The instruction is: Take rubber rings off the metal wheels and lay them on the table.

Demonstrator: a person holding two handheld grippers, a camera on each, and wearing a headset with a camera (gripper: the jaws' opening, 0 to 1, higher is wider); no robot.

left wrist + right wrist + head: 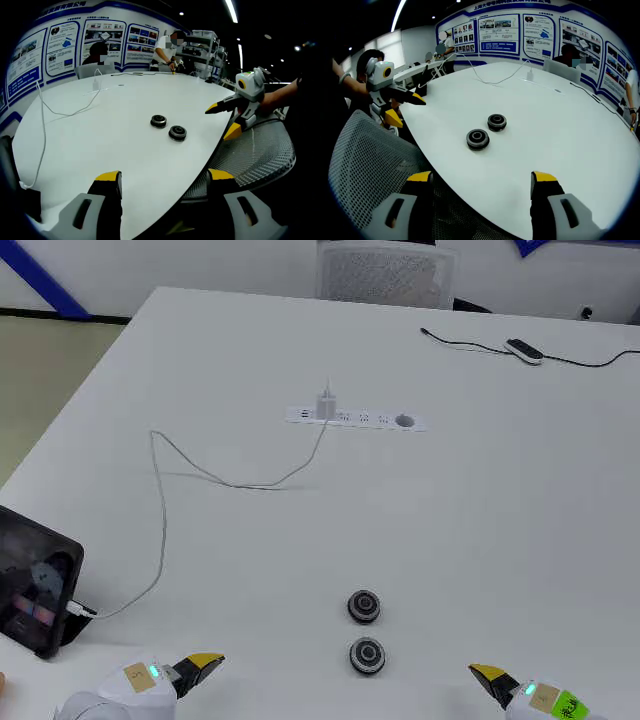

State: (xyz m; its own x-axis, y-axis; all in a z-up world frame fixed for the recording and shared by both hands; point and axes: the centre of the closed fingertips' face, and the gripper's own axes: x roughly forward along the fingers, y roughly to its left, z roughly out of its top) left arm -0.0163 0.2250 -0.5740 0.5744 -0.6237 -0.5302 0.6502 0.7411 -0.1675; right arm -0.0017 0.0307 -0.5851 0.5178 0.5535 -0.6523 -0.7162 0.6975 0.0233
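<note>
On the table [100, 135], two metal wheels [177, 133] lie beyond the left gripper [162, 176], fingers [108, 177] wide apart.

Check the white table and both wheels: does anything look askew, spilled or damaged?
Nothing stands out. The nearer metal wheel and the farther metal wheel lie flat, slightly apart, near the table front edge, with dark rubber rings on both. The left gripper and right gripper are open, clear of them.

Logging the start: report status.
Left gripper open, right gripper open, both empty. Near wheel, far wheel between them, rings on. Nothing in the way.
</note>
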